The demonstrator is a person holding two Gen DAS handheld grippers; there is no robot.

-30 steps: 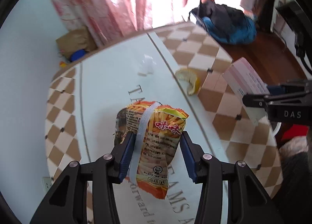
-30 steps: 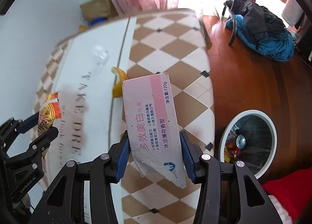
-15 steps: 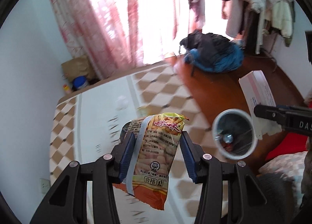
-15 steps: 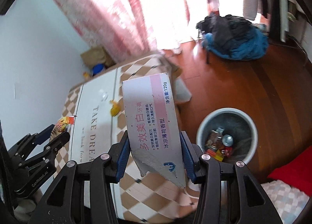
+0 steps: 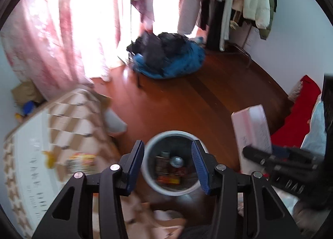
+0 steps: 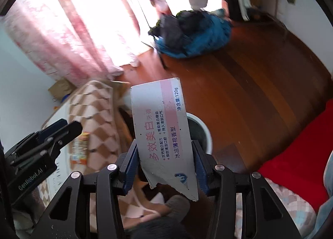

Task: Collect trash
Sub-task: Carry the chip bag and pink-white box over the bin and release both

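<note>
The left hand-held gripper (image 5: 168, 164) hangs directly over the round white-rimmed waste bin (image 5: 153, 184) with its blue-padded jaws spread and nothing between them; cans and wrappers already lie in the bin, so part of the collecting looks done. The right hand-held gripper (image 6: 165, 164) is clamped on a torn pink-and-white toothpaste carton (image 6: 162, 126), held just above and beside the bin, apparently next to go in. On the checkered brown-and-cream tabletop (image 5: 68, 122) an orange snack packet (image 5: 80, 161) and a yellow scrap (image 5: 49, 156), blurred, remain to be picked up. A blue-and-black heap of clothes (image 5: 166, 60) lies well apart on the wooden floor (image 5: 187, 101), not in the way.
</note>
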